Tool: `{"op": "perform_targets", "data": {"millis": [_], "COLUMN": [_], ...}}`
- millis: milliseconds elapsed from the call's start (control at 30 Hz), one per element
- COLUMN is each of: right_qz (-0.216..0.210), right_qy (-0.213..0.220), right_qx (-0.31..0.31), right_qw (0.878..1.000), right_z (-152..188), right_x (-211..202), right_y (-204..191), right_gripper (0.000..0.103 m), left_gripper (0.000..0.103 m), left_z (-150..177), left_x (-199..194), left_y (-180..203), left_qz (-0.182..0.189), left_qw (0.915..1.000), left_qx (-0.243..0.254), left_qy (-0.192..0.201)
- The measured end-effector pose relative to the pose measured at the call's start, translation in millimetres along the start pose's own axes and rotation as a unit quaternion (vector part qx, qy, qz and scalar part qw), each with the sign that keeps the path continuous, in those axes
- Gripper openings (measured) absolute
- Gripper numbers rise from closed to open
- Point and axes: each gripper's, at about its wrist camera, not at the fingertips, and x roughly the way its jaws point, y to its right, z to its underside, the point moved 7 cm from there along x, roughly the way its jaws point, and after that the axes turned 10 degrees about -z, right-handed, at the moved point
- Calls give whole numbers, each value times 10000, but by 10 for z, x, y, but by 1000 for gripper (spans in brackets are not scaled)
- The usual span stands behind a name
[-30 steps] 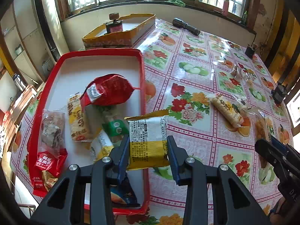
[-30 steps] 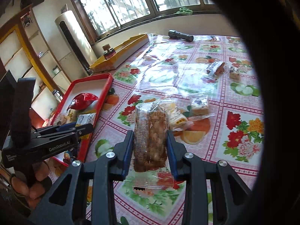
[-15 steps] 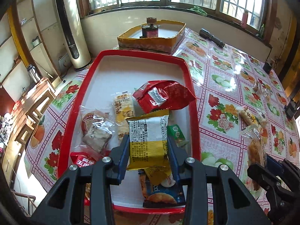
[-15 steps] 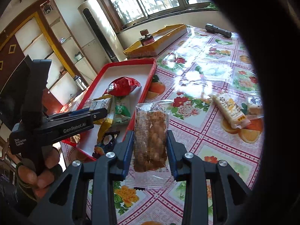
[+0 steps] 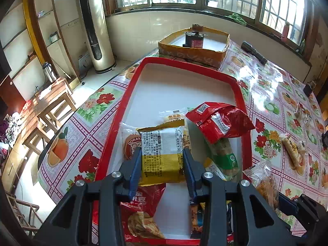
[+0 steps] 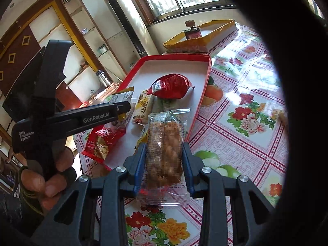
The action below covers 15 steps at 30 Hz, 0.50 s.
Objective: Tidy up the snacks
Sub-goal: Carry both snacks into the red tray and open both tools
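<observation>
The left claw (image 5: 163,169) pinches a yellow-and-white packet (image 5: 162,155), its blue pads pressed on both long edges, held above the red tray (image 5: 131,94). A second ago this packet hung over the tray's right rim, with the flowered worktop (image 5: 266,94) filling the right half of the left wrist view; now the tray sits centred in the frame and the packet is over its lower middle, in front of a Dorayaki pack (image 5: 130,145) and a red bag (image 5: 220,121). The grip looks unchanged.

The right claw (image 6: 164,162) is clamped on a clear-wrapped brown snack bar (image 6: 165,151), pads against both sides, the wrapper's loose end sticking out below. A second ago the bar hung over open worktop with the tray far off at the left of the right wrist view. Now the bar is at the tray's (image 6: 205,86) lower right rim, partly overlapping it, and the red bag (image 6: 171,86) lies just above it in the frame.

In the left wrist view the bar (image 5: 264,186) shows at lower right, nearer the tray than before. The yellow box (image 5: 192,49) stays at the tray's far end, and a snack roll (image 5: 292,150) stays on the worktop at the right.
</observation>
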Motion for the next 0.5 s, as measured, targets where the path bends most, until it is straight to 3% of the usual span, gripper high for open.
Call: {"op": "perform_targets", "data": {"millis": [500], "right_qz": [-184], "right_qy": [-152], "right_qx": [-79], "right_qw": [9997], "right_z": [-159], "right_x": [315], "right_y": [-87], "right_gripper": [36], "left_gripper": [38], "left_z": [-156], "left_x": [184], "left_y": [-165], "left_qz": [-84], "left_qw": [9997], "left_qx": [-177], "left_qy": [-109]}}
